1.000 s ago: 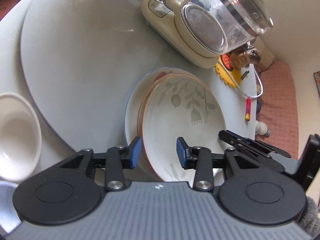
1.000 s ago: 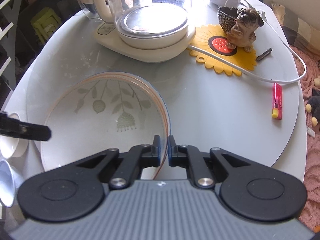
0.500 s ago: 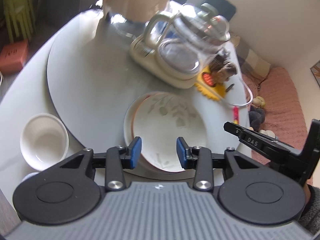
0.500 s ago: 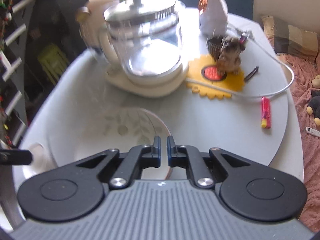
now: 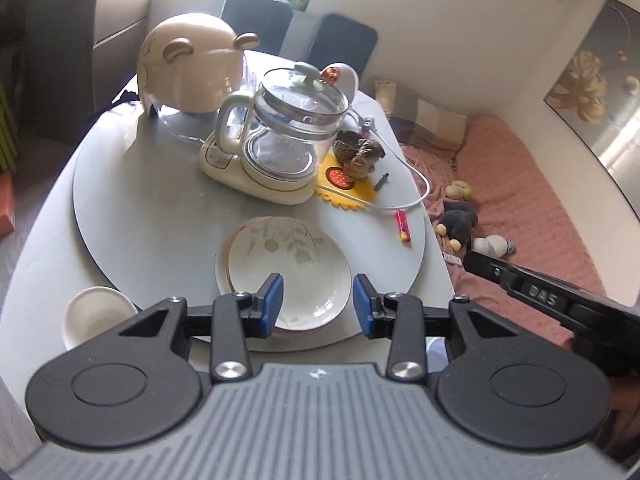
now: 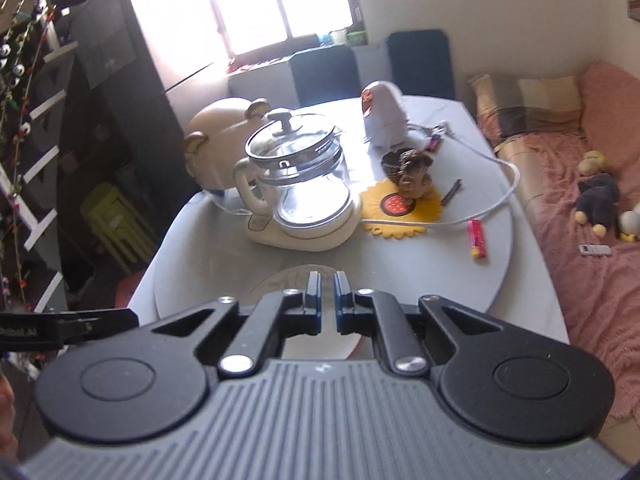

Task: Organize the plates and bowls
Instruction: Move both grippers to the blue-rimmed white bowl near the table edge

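A white bowl [image 5: 98, 314] sits alone at the surface's [image 5: 160, 216] left edge, apart from the stacked plates [image 5: 286, 270] under the left gripper [image 5: 318, 300], jaws wide and empty; the right gripper [image 6: 327, 299], jaws nearly closed on nothing, may knock the off-center stack.

lived-in home room, glass kettle [image 5: 288, 140] on round dining table [image 5: 160, 208], pink bedding [image 5: 532, 208], plush toys [image 5: 460, 220]

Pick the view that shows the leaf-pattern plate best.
Left wrist. The leaf-pattern plate lies almost whole atop its stack, only its near rim hidden behind the left tool. The right wrist view catches only a sliver of it, the right tool hiding the rest.
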Available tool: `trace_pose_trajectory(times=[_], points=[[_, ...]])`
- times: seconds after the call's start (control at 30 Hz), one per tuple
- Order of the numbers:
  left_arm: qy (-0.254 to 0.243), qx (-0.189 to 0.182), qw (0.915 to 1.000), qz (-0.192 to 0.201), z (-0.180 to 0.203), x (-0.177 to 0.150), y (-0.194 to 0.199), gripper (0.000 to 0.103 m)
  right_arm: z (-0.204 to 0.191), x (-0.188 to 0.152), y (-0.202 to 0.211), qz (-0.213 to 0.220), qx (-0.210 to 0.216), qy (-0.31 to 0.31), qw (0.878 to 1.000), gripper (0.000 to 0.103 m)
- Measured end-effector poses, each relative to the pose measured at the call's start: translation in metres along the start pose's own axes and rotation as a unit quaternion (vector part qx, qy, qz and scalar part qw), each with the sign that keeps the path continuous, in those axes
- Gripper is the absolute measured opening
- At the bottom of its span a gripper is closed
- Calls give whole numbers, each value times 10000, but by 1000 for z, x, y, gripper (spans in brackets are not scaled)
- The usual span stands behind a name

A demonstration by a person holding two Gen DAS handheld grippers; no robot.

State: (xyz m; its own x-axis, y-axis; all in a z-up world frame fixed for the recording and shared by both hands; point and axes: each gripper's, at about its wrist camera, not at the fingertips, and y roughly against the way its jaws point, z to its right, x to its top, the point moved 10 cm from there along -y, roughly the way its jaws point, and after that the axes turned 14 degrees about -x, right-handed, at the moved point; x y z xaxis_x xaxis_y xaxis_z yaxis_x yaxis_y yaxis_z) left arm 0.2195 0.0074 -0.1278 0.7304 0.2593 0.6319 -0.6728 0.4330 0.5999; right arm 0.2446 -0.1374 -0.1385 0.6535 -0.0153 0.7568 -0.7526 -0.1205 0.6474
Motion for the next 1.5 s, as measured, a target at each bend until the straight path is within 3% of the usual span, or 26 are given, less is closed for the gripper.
trace_pose_trajectory(times=[0.23, 0.7, 0.9, 1.03, 1.17, 1.27, 1.3, 1.33, 1.5], points=[[-175, -142, 9997, -25, 1, -27, 26, 43, -9, -29, 44, 200, -109, 67, 9997, 9], [-211, -80, 9997, -9, -41, -62, 70, 43, -61, -77, 63, -35, -189, 195, 9996, 10], [28, 188, 9998, -61, -76, -81, 87, 43, -83, -97, 53, -363, -97, 250, 9990, 11], [-111, 548, 9983, -190, -96, -99, 95, 44, -98, -115, 43, -640, -117, 197, 9977, 11], [-2, 622, 9973, -388, -113, -123, 97, 45, -111, -145, 29, -1210, -74, 30, 9926, 12], [116, 574, 9968, -536, -131, -140, 98, 47, -125, -171, 25, -1591, 36, 118, 9872, 28], [144, 594, 9964, -593, -138, -147, 98, 48, -129, -177, 23, -1681, 79, 133, 9856, 41], [166, 668, 9954, -661, -148, -152, 98, 50, -134, -185, 20, -1786, 135, 135, 9837, 47], [580, 749, 9918, -856, -196, -170, 94, 50, -155, -209, 3, -2184, 372, 100, 9751, 46]])
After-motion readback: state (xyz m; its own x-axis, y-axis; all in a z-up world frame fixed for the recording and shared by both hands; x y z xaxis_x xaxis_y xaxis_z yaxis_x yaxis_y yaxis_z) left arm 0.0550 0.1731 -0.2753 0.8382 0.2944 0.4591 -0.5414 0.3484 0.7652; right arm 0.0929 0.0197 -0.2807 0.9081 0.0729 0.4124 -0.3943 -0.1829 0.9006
